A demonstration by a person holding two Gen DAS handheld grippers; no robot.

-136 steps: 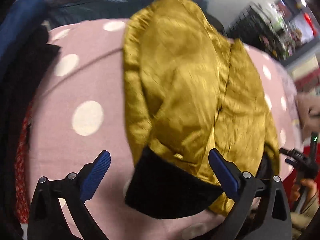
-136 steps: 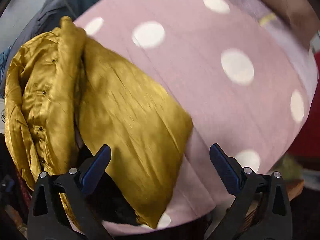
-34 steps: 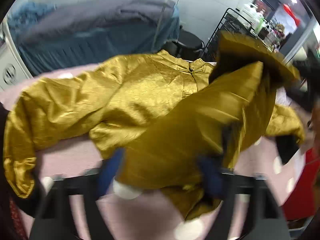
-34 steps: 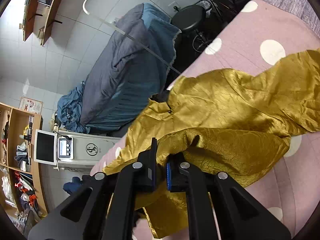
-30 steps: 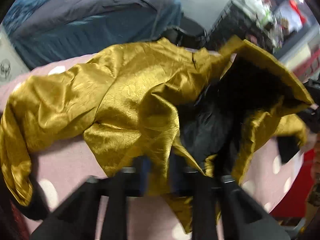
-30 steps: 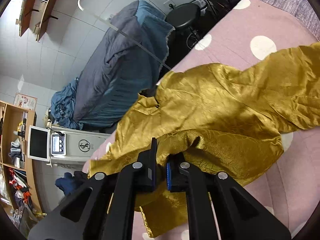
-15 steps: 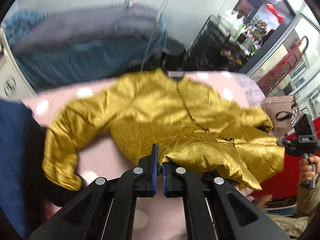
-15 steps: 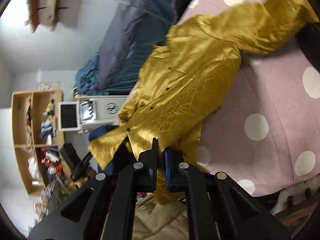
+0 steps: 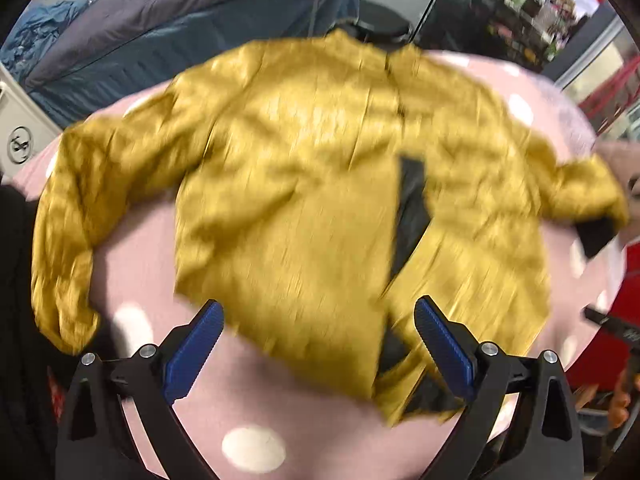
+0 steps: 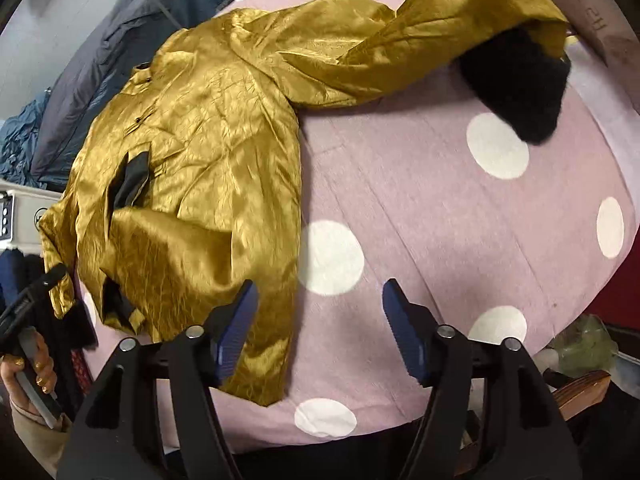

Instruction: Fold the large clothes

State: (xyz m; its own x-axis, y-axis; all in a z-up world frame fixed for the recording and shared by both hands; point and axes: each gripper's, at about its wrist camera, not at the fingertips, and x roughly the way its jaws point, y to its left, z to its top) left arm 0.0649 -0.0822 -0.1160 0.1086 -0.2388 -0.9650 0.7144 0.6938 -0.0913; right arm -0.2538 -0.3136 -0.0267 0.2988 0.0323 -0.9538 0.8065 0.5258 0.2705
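Gold satin jacket (image 9: 304,184) is finally down flat-ish on the pink polka-dot bench (image 10: 460,216), front side up w/ the collar at the far edge, and that's the big change: half a sec ago both my grippers were pinched tight on the bottom hem, holding it up to shake it out, and now both have let go. Left gripper (image 9: 316,344) has its fingers (image 9: 192,352) spreading pretty much all the way, hem lying on the bench underneath them, nothing clamped. Right gripper (image 10: 320,328) is opening too, roughly two thirds of the way, and between its fingers I only see pink cloth and a white dot; the left one sits just over the hem corner but isn't pressing on it afaict. Left wrist view is smeary from motion, so fine detail there is a guess. Front placket gapes a bit, black lining (image 9: 412,200) showing thru the middle. One sleeve (image 10: 460,12) is flung out toward the far right w/ its black fuzzy cuff (image 10: 516,92) turned out, the other sleeve (image 9: 64,232) droops off the left edge. So imo the spread-out step is done and actual folding hasn't started yet. Prob next is bringing those sleeves in across the body, tho the gaping front may want smoothing first or the fold will come out lumpy.
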